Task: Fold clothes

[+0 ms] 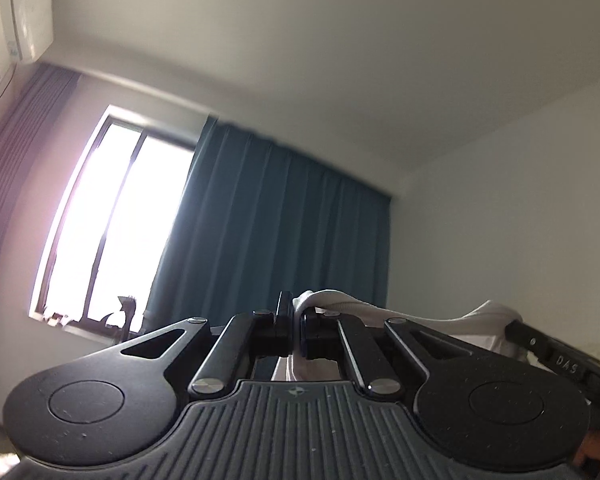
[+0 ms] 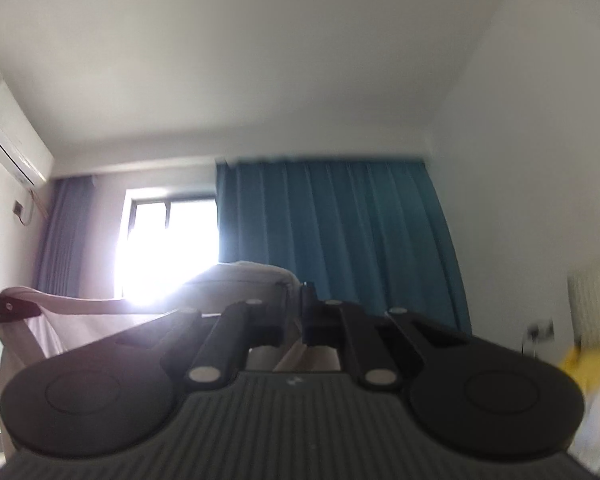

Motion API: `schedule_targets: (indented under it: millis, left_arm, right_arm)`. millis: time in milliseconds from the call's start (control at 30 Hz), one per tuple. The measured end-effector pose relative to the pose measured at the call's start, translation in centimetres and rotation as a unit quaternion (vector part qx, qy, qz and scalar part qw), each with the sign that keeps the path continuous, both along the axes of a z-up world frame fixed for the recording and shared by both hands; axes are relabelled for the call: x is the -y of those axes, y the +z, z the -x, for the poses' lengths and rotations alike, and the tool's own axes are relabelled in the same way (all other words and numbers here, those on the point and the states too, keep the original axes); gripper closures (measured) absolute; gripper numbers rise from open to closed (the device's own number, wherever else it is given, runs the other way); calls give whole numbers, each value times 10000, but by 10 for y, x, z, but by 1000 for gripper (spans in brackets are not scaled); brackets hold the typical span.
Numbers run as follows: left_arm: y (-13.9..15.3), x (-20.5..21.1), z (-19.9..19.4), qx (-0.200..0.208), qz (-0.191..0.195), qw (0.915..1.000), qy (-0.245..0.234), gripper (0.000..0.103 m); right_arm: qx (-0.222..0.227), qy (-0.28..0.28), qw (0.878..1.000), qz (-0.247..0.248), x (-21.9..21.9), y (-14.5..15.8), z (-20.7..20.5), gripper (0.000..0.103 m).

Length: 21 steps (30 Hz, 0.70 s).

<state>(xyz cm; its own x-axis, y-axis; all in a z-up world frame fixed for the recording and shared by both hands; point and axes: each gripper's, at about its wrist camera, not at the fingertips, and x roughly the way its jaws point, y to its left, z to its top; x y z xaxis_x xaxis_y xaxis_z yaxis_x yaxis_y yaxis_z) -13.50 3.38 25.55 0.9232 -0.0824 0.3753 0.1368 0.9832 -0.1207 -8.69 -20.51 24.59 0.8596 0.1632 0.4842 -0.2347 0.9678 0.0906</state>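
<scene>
Both grippers are raised and tilted up toward the ceiling, holding a white garment between them. My left gripper (image 1: 296, 320) is shut on a bunched edge of the white garment (image 1: 340, 300), which stretches right to the other gripper's finger (image 1: 540, 340). My right gripper (image 2: 298, 304) is shut on the white garment (image 2: 240, 280); the cloth runs left to the left gripper's finger (image 2: 4, 306) and hangs down below. The lower part of the garment is hidden behind the gripper bodies.
A teal curtain (image 1: 268, 224) and a bright window (image 1: 112, 208) fill the far wall. An air conditioner (image 1: 24, 4) hangs high at the left. White walls and ceiling surround. Something yellow, blurred (image 2: 584, 360), sits at the right edge of the right wrist view.
</scene>
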Motion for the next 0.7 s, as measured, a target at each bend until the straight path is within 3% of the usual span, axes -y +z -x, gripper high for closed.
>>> schedule_targets:
  millis: [267, 433, 567, 700]
  left_arm:
    - [102, -6, 50, 649, 4, 9973, -335, 99]
    - [128, -11, 43, 472, 21, 9980, -420, 99]
    - [102, -13, 6, -84, 146, 9987, -489, 99]
    - [50, -14, -23, -580, 206, 9968, -515, 99]
  right_arm:
    - [1154, -189, 9918, 513, 15, 114, 64, 96]
    - [1519, -483, 9845, 730, 32, 168, 75, 101]
    - [970, -400, 9916, 756, 42, 171, 48, 102]
    - [-157, -27, 9970, 759, 46, 114, 5, 102]
